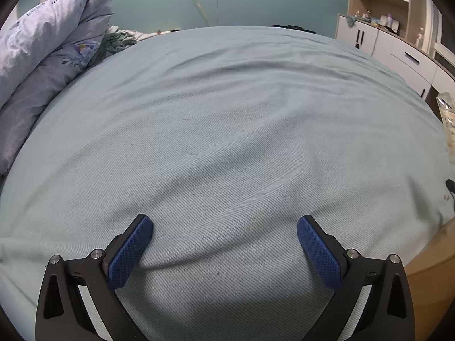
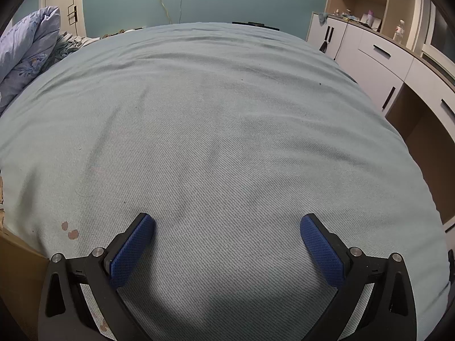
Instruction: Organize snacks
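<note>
Both tools, left tool [image 1: 224, 224] and right tool [image 2: 227, 224], spread wide, empty, over bed [image 1: 227, 113]; snack bag [image 1: 448, 119] at bed's right edge, right of left tool

No text, label, brand or number can be read in either view. The folded quilt [image 1: 48, 37] at the upper left of the left wrist view carries dark printed lettering along its upper fold, but it is tilted and too blurred to make out. The clear packet [image 1: 448, 119] at the right edge of that view shows no legible print. The bottles [image 2: 399, 31] on the cabinet top at the upper right of the right wrist view have labels too small to read.
</note>
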